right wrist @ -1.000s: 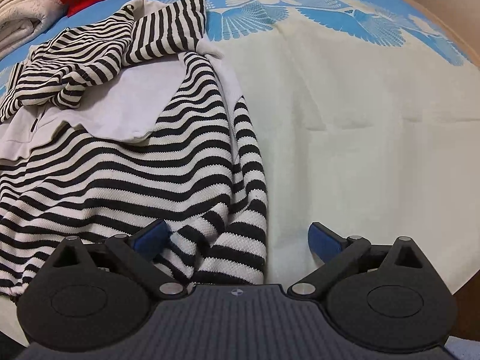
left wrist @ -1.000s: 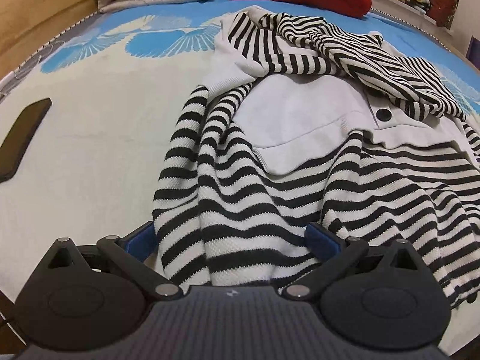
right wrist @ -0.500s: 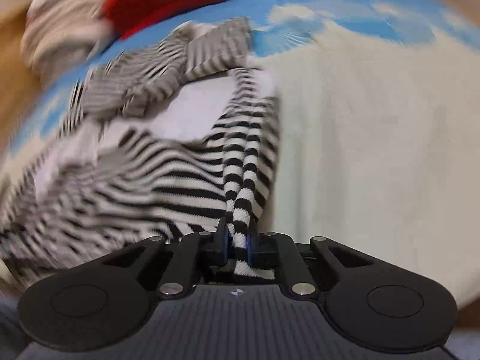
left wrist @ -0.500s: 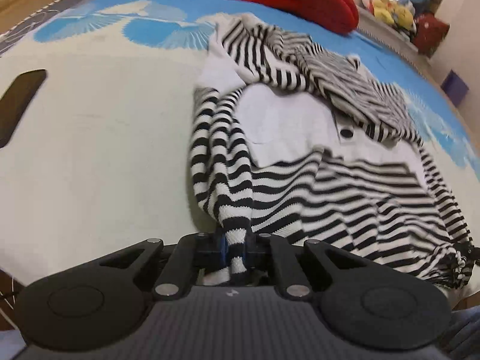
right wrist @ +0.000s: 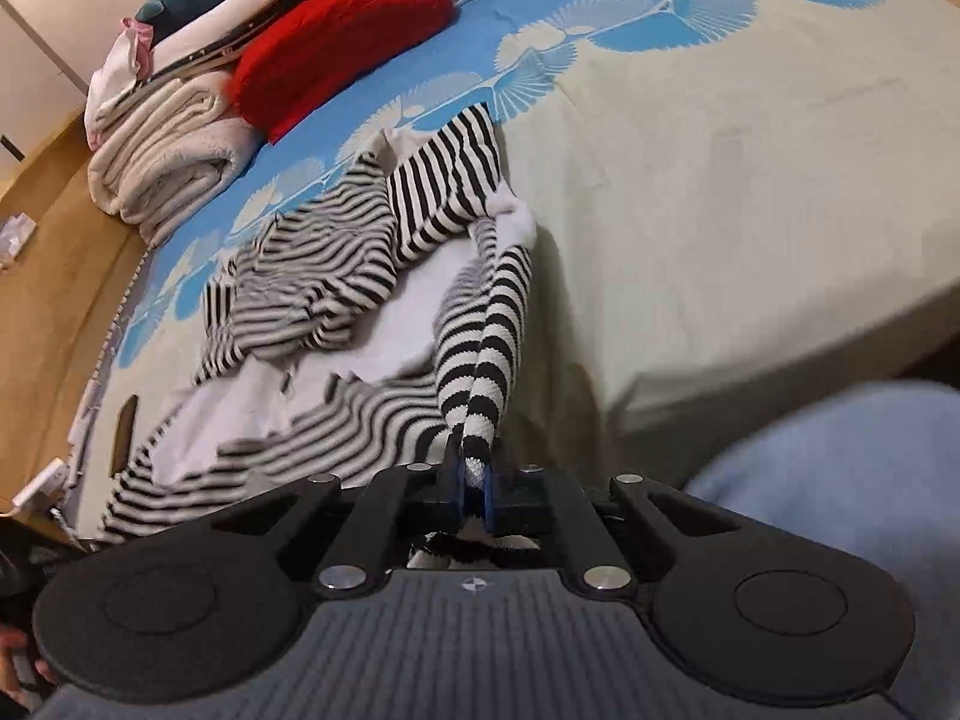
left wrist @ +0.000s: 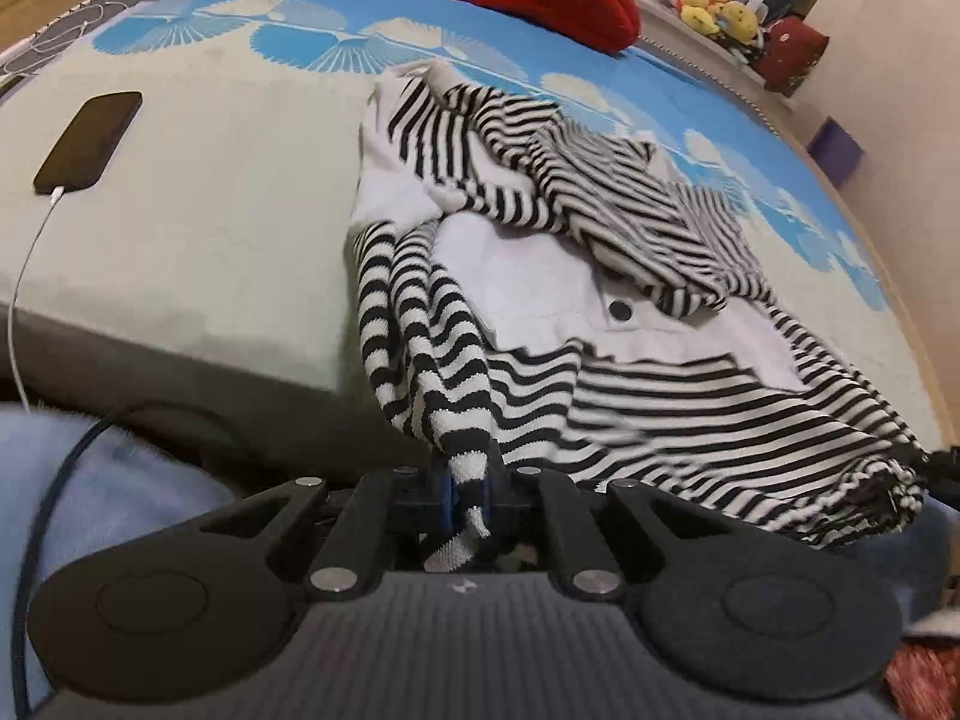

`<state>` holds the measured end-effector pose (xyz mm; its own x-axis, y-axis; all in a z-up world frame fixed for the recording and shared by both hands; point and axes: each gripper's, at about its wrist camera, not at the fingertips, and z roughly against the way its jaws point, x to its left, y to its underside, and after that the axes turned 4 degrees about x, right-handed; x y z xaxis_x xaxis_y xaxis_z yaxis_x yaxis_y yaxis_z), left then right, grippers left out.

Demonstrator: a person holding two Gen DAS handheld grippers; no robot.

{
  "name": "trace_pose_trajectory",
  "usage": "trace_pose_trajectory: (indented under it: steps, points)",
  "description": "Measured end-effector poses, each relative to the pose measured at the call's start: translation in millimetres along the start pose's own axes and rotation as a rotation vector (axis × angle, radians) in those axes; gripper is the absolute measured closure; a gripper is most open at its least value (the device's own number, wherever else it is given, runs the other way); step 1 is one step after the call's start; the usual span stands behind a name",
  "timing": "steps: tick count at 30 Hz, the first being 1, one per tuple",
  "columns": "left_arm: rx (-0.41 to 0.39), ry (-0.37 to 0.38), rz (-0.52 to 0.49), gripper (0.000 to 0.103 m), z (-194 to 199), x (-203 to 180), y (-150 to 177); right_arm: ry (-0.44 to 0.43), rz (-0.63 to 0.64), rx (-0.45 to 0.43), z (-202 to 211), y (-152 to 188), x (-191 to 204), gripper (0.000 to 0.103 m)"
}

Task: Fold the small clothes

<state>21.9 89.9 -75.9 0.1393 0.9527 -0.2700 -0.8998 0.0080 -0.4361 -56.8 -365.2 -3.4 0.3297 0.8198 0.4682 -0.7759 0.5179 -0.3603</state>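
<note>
Gripping striped sweater hem: left gripper, right gripper.

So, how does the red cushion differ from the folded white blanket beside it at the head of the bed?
The red cushion is bright red, while the white blanket is off-white. The cushion is one rounded, puffy shape; the blanket is folded into layers with a rolled edge. In the right wrist view, more folded clothes are stacked behind the blanket. Both lie on the blue part of the bedspread, beyond the striped garment.
</note>
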Motion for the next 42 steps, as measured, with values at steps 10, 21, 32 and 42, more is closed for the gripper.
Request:
trace_pose_trajectory:
  steps: [10,21,32,42]
  points:
    - [-0.020,0.055,0.052,0.094,-21,10,-176,-0.035,-0.030,-0.010,-25,-111,52,0.099]
    - [-0.112,-0.244,0.204,0.006,-151,57,-351,0.082,-0.179,-0.135,-202,-307,107,0.027]
    - [-0.125,-0.133,0.092,0.002,-210,43,-298,0.121,0.273,-0.212,-252,-268,111,0.026]
    - [-0.176,-0.074,0.041,0.093,-212,9,-316,0.201,0.413,-0.120,-299,-284,145,0.090]
